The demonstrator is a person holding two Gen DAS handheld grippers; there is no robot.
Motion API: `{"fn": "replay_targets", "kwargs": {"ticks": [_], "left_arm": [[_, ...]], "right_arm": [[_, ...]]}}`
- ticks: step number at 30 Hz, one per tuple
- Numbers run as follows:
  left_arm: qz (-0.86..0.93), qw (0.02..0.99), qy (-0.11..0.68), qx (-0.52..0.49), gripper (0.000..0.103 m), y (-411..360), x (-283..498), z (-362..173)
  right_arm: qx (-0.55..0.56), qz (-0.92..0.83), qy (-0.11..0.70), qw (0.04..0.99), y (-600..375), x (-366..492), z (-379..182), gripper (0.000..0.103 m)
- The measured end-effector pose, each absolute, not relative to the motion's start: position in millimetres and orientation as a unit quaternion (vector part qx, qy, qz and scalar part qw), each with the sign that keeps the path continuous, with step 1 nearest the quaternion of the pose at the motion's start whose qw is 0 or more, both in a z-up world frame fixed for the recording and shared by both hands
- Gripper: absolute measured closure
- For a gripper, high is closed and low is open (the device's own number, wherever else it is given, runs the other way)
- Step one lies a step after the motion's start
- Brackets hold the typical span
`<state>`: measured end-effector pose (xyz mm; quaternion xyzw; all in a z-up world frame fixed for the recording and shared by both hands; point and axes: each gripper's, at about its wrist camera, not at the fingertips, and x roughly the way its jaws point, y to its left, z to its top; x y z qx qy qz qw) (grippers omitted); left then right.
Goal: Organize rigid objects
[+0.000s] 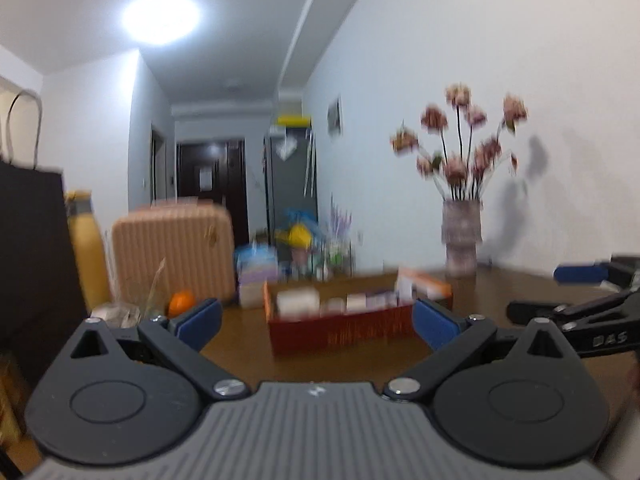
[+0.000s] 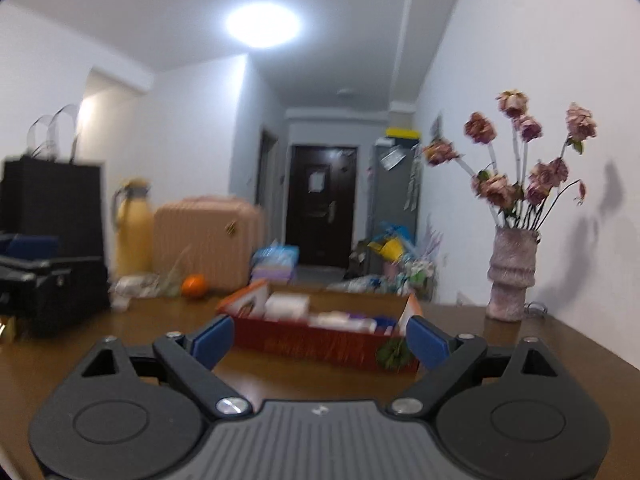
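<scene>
A red box (image 2: 320, 344) sits on the brown table (image 2: 540, 344) ahead of both grippers, with several small boxes (image 2: 286, 306) standing or lying inside it; blur hides how neatly they are ranged. No loose small box shows on the table around it. That fits either a sorted box or one awaiting sorting, and the pictures do not settle which. The left gripper (image 1: 316, 322) and the right gripper (image 2: 320, 338) hover spread wide, holding nothing. Beyond stand an orange (image 2: 194, 285), a vase of flowers (image 2: 512, 276) and a suitcase (image 2: 204, 240).
</scene>
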<state>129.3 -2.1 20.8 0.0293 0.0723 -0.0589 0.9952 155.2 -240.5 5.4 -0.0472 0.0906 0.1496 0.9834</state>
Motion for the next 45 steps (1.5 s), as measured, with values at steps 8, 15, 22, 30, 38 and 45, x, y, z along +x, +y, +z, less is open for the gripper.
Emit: {"fn": "replay_targets", "kwargs": {"ticks": [8, 15, 22, 30, 38, 45], "left_arm": [[-0.045, 0.995, 0.090, -0.007, 0.000, 14.8, 48.1, -15.0], [-0.046, 0.997, 0.059, 0.001, 0.000, 10.9, 18.5, -10.2], [-0.056, 0.997, 0.056, -0.003, 0.000, 3.3, 8.4, -7.7], [-0.061, 0.997, 0.057, -0.001, 0.000, 0.7, 7.8, -7.4], [-0.062, 0.996, 0.058, -0.001, 0.000, 0.5, 7.3, -7.7], [-0.062, 0.996, 0.058, 0.000, 0.000, 0.6, 7.7, -7.2]], "right_arm": [[-0.033, 0.129, 0.100, 0.986, -227.0, 62.6, -21.0, 0.008], [0.004, 0.085, 0.042, 0.995, -207.8, -5.0, -23.5, 0.001], [0.007, 0.074, 0.035, 0.997, -211.9, -9.6, -16.0, 0.000], [0.008, 0.072, 0.046, 0.996, -211.8, -4.9, -15.9, 0.000], [0.013, 0.067, 0.044, 0.997, -213.0, -3.8, -16.6, 0.000], [0.013, 0.072, 0.046, 0.996, -211.5, -2.8, -17.0, 0.000]]}}
